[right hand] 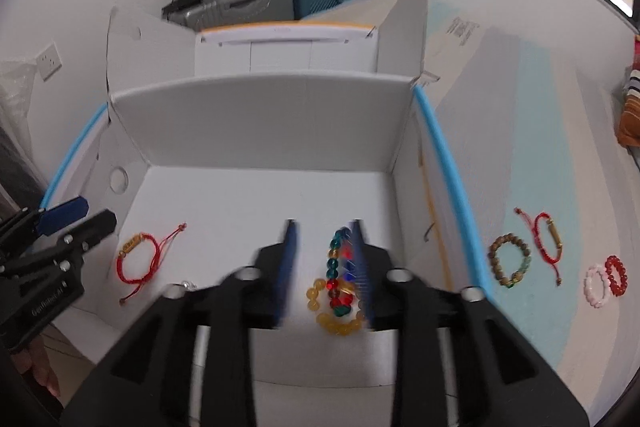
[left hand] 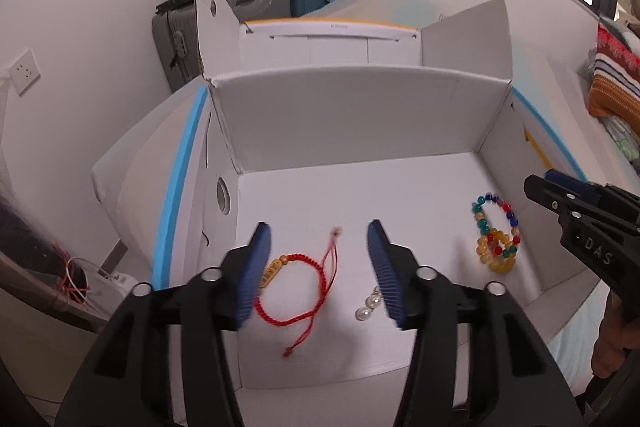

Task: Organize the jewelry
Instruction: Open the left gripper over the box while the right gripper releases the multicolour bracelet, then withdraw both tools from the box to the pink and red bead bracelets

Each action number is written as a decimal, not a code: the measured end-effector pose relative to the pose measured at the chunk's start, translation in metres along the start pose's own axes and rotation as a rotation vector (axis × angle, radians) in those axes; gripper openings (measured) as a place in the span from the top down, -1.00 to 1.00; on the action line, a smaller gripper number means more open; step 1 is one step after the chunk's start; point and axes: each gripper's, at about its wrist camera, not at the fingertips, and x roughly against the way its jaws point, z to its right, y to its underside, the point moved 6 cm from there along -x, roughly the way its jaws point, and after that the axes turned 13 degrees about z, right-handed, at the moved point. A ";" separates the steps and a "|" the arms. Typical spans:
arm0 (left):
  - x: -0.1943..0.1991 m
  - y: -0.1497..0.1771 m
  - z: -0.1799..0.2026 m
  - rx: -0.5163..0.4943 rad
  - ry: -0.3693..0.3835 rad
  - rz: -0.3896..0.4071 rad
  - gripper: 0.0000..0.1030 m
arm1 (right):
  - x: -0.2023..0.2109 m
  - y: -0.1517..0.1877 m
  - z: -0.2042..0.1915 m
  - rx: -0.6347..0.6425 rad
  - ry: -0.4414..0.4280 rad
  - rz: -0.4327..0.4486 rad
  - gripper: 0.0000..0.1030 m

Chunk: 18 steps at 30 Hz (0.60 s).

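Both grippers, left gripper (left hand: 318, 259) and right gripper (right hand: 324, 255), hover above box (left hand: 360, 115).

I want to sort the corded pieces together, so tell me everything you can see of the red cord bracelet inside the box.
The red cord bracelet is a braided loop with a golden tube bead and two loose tails ending in small knots. It lies flat on the white box floor, left of the pearl earring, beneath the open left tongs, untouched.

- Left wrist view looks steeply down, close, into the white box (left hand: 360, 115), over its left half.
- Right wrist view faces likewise, over its right half.
- Both share the box floor and back wall.
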 end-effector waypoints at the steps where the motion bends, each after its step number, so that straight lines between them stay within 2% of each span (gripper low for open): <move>1: 0.003 -0.002 0.002 -0.006 -0.001 0.009 -0.13 | 0.006 -0.005 0.003 -0.005 -0.001 0.016 0.18; 3: 0.009 -0.007 0.009 -0.005 0.005 0.031 -0.36 | 0.016 -0.012 0.009 -0.015 0.009 0.044 -0.04; 5: 0.014 -0.012 0.015 -0.011 0.011 0.053 -0.45 | 0.027 -0.018 0.016 -0.019 0.021 0.072 -0.18; 6: 0.016 -0.013 0.018 -0.013 0.017 0.060 -0.55 | 0.033 -0.021 0.021 -0.018 0.032 0.087 -0.33; 8: 0.024 -0.019 0.029 -0.014 0.034 0.087 -0.68 | 0.042 -0.025 0.030 -0.019 0.056 0.112 -0.49; 15: 0.042 -0.028 0.071 -0.043 0.079 0.137 -0.89 | 0.072 -0.032 0.077 -0.042 0.113 0.171 -0.81; 18: 0.047 -0.030 0.097 -0.064 0.108 0.148 -0.89 | 0.085 -0.031 0.101 -0.055 0.133 0.184 -0.85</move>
